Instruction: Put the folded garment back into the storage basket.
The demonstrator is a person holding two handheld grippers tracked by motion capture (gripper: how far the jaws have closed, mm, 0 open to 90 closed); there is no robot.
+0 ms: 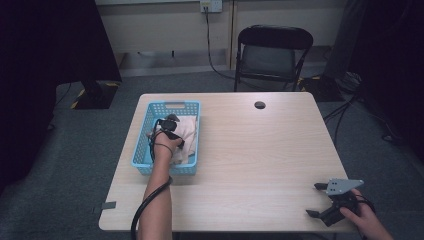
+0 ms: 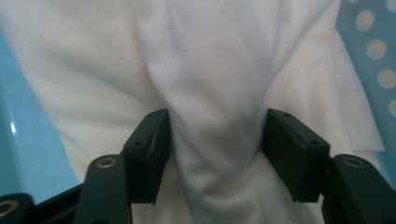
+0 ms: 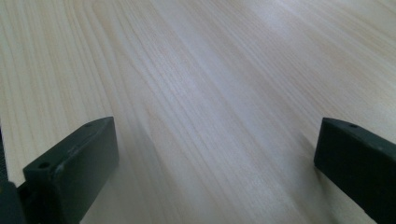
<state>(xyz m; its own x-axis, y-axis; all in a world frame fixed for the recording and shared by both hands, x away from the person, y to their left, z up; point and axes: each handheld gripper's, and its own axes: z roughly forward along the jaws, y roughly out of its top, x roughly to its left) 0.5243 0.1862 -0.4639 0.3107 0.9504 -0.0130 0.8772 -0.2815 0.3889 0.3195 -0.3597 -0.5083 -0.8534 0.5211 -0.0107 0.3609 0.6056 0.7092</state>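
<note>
Pale wood grain runs across the table (image 1: pixel 260 150), and I take the blue basket (image 1: pixel 141 145) near its left edge as my landmark. Well to the right of the basket, toward the far edge, a small dark round spot (image 1: pixel 259 105) sits in the tabletop. Beyond the basket, past the table's far side, a black folding chair (image 1: pixel 272 55) stands on grey carpet (image 1: pixel 80 165), and a wall socket (image 1: pixel 211 5) with a cable hanging from it shows on the light wall above. Dark curtains close off both sides of the room. A small grey tab (image 1: pixel 106 205) sticks out at the table's near left corner, on my side of the basket. I can read no writing or brand anywhere.

Inside the basket lies the white cloth (image 2: pixel 210 70), covering most of its floor. My left gripper (image 2: pixel 217 154) is down in the basket over that cloth; its jaws stand half apart with a raised fold of the fabric between them, and both pads look to be touching the fold's sides, though I cannot tell whether they press on it.

My right gripper (image 1: pixel 330 200) rests far to the right of the basket, near the table's near right corner, jaws spread wide over bare wood.
</note>
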